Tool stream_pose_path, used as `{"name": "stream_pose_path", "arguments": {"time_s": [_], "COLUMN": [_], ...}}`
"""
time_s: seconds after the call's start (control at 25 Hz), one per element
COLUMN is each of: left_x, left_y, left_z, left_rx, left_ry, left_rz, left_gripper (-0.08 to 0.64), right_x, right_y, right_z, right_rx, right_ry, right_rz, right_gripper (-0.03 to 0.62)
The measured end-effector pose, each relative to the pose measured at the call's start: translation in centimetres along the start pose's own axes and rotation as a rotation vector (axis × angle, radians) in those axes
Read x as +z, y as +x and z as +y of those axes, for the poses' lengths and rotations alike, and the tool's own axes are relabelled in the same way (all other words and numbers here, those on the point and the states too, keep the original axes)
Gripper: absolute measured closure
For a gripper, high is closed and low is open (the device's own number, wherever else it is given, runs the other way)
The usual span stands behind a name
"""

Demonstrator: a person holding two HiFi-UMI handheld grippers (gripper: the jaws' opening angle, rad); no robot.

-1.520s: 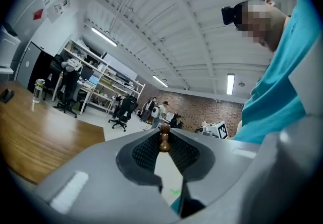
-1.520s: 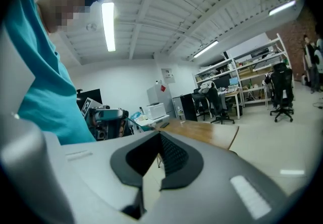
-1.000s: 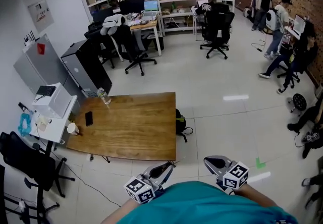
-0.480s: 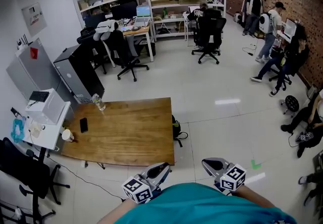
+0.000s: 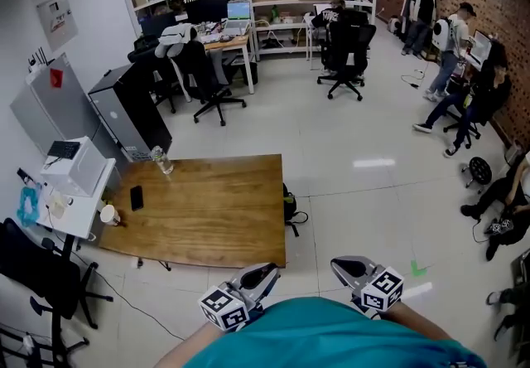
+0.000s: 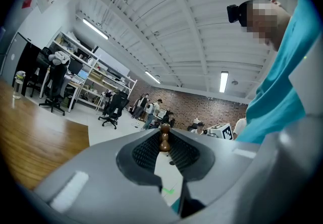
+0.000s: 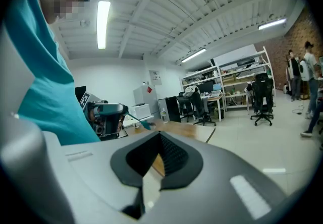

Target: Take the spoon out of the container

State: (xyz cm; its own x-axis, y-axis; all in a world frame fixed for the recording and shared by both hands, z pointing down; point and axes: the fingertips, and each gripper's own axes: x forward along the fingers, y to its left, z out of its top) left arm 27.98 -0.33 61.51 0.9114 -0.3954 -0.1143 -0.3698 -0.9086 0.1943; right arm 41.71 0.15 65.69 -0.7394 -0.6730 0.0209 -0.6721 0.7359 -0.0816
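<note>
Left claw point(image 6: 164, 142) is pinched narrow on the spoon point(image 6: 164, 136), whose brown beaded wooden end stands upright between the ribbed pads. Seen from the right gripper view, a slim teal part point(image 7: 137, 123) juts out of that claw toward the counter point(image 5: 215, 209). How the rest of the spoon lies cannot be told. Right claw point(image 7: 160, 140) has its jaws drawn together at the tips, and only the floor and the counter show through the slit behind them.

Both claws hang over the pale floor point(image 5: 364, 192) just off the counter's near right corner, close against the person's teal shirt point(image 5: 323, 333), each with its marker cube point(image 5: 222, 308) nearest the body. A green mark point(image 5: 418, 268) on the floor lies beyond the right claw, away from the counter.

On the counter's left end lie a dark phone point(image 5: 136, 197) and, at the very edge, a cup point(image 5: 108, 214). A clear bottle point(image 5: 162, 161) stands at the counter's far left corner. Past the counter's far side are office chairs and shelving.
</note>
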Motion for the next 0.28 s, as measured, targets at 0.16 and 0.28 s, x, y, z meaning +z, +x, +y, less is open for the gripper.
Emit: {"name": "stream_pose_path", "arguments": {"time_s": [0.16,0.28], "left_x": [-0.18,-0.08], "left_y": [-0.35,-0.57], "left_z": [0.36,0.67], "left_rx": [0.005,0.001], "left_ry": [-0.012,-0.007], "left_rz": [-0.003,-0.005], "left_gripper": [0.518,0.518], "right_x": [-0.19,0.02], "right_y": [0.41,0.78], "right_z": [0.11,0.15], "right_rx": [0.002,0.001], "right_ry": [0.001,-0.008], "right_rz": [-0.008,-0.004], "right_gripper": [0.592,0.592]}}
